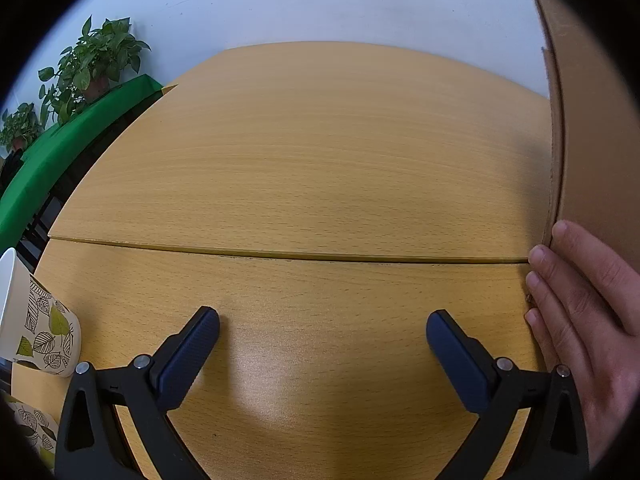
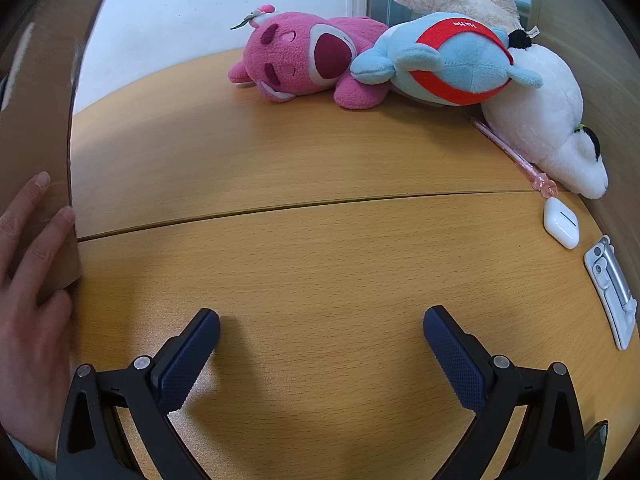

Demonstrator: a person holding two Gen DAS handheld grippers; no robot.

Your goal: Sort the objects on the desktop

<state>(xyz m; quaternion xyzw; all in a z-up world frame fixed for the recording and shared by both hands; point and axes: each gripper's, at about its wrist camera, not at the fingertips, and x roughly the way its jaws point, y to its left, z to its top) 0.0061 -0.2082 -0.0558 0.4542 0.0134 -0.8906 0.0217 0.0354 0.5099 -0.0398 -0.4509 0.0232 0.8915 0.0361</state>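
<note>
My left gripper (image 1: 322,320) is open over the bare wooden table (image 1: 320,160), nothing between its fingers. A paper cup with a leaf print (image 1: 40,320) lies at its left. My right gripper (image 2: 321,320) is open too, above bare wood. At the far side lie a pink plush bear (image 2: 300,60), a blue plush with a red band (image 2: 452,60) and a white plush (image 2: 548,128). A pink pen (image 2: 508,148), a white earbud case (image 2: 560,226) and a silver-white clip (image 2: 610,292) lie at the right. A cardboard box (image 2: 36,140) stands between the grippers, a hand (image 2: 28,300) on it.
The same box (image 1: 592,120) and hand (image 1: 588,304) fill the right edge of the left wrist view. A seam (image 1: 280,255) runs across the table. Potted plants (image 1: 96,60) on a green surface (image 1: 60,148) stand beyond the left edge. A second leaf-print cup (image 1: 32,428) shows at the lower left.
</note>
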